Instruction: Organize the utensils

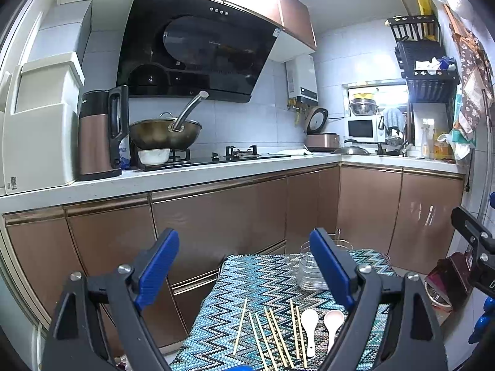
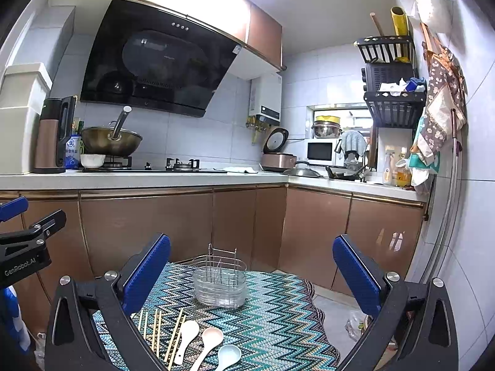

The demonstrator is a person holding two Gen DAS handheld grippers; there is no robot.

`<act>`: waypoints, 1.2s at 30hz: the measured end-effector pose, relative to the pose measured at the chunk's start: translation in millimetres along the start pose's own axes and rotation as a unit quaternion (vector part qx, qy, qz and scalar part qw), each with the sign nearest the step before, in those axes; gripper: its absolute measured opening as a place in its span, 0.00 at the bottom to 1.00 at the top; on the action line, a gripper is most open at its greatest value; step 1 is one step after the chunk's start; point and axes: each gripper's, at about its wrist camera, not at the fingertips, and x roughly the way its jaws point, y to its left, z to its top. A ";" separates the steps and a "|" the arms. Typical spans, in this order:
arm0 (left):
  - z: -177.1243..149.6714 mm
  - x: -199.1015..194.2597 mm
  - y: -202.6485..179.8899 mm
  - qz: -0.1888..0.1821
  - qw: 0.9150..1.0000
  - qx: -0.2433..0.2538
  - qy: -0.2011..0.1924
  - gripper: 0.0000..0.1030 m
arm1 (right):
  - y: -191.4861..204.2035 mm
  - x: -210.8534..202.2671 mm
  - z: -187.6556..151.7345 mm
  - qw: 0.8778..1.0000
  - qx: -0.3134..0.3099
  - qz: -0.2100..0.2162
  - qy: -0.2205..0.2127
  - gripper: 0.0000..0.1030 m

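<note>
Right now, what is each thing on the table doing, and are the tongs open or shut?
Left tongs: open, holding nothing.
Right tongs: open, holding nothing.
Wire holder: upright on the zigzag cloth, no utensils in it yet.
Chopsticks: lying loose on the cloth.
White spoon: lying flat.
Pink spoon: lying flat.
Blue spoon: lying flat.

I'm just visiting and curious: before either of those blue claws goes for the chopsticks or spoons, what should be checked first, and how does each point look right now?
1. Left gripper open, nothing in it: ok.
2. Right gripper open, nothing in it: ok.
3. Wire holder upright on the zigzag cloth: ok.
4. Holder free of utensils: ok, looks empty.
5. Chopsticks lying singly: not ok, several cross or touch.
6. Spoons lying apart: cannot tell; they are close together.
</note>
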 end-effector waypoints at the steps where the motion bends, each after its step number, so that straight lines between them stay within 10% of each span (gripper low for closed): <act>1: -0.1 -0.2 -1.0 -0.001 1.000 0.001 0.000 0.84 | -0.3 -0.2 0.0 1.000 0.000 -0.001 -0.001 1.00; 36: -9.0 7.1 -4.8 -0.018 1.000 0.014 0.003 0.84 | -11.2 5.4 -8.7 0.999 0.031 -0.005 -0.008 1.00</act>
